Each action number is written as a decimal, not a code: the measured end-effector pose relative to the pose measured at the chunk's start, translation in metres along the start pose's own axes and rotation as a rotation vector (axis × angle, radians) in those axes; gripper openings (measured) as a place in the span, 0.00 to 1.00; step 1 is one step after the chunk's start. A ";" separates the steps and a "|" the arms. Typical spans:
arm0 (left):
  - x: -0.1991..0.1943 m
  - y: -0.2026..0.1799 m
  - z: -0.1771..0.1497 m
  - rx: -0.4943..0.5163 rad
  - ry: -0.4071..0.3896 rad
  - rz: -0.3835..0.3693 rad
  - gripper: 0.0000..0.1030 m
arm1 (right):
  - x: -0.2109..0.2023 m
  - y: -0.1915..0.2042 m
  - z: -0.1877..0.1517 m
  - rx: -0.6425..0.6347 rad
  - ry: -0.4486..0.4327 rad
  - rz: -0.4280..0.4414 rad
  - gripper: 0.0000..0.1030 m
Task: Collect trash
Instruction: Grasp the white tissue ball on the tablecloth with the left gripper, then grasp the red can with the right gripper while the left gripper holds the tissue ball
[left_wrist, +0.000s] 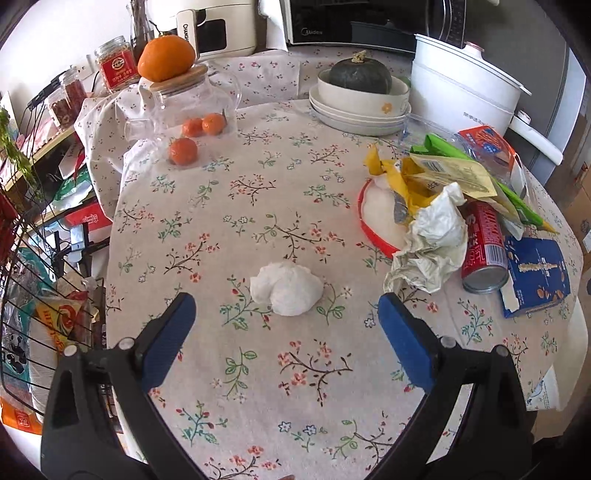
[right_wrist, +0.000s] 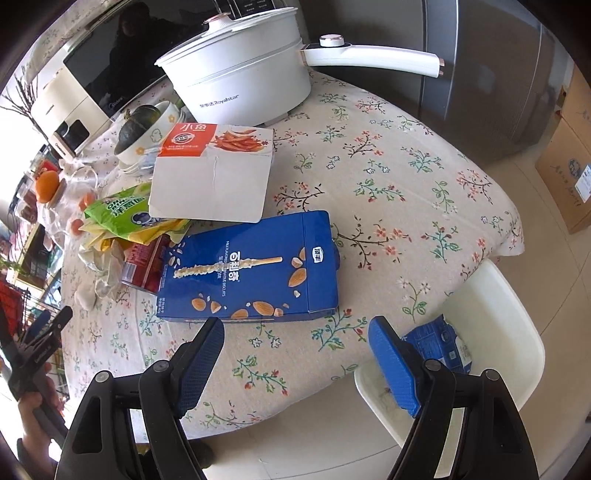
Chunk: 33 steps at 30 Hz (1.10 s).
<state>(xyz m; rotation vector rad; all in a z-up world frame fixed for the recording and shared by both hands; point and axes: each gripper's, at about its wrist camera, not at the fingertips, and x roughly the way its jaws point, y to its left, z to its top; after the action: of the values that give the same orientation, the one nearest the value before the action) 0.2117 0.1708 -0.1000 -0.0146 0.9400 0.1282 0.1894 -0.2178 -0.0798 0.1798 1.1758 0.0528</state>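
Left gripper, fingers spread wide, empty, faces a crumpled white tissue on the tabletop: likely light, soft; pinch its middle. Right gripper also open, empty.

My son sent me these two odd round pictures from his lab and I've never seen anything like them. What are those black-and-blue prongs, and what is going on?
No robot here: a person holds a two-finger claw in each hand, each carrying a wide-angle camera looking along its fingers.

The left claw, seen by its own camera, is open and empty, facing a crumpled white tissue wad on the round floral-cloth table.

The right claw, seen by the other camera, is also open and empty, facing a flat blue almond-biscuit box. Behind the box lie a red drink can, wrappers and a white-and-orange snack carton. This is trash to collect; nothing is held.
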 end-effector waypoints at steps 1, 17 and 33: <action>0.005 0.005 0.001 -0.024 -0.002 -0.016 0.95 | 0.003 0.002 0.002 -0.008 0.001 -0.011 0.80; 0.047 0.012 0.002 -0.173 0.078 -0.100 0.31 | 0.019 0.049 0.016 0.009 -0.019 0.075 0.80; -0.036 0.010 -0.024 -0.064 0.045 -0.120 0.30 | 0.069 0.146 0.014 -0.038 -0.036 0.241 0.65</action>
<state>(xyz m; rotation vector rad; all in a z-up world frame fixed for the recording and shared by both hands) 0.1700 0.1752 -0.0844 -0.1336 0.9776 0.0467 0.2363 -0.0665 -0.1133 0.2875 1.1112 0.2828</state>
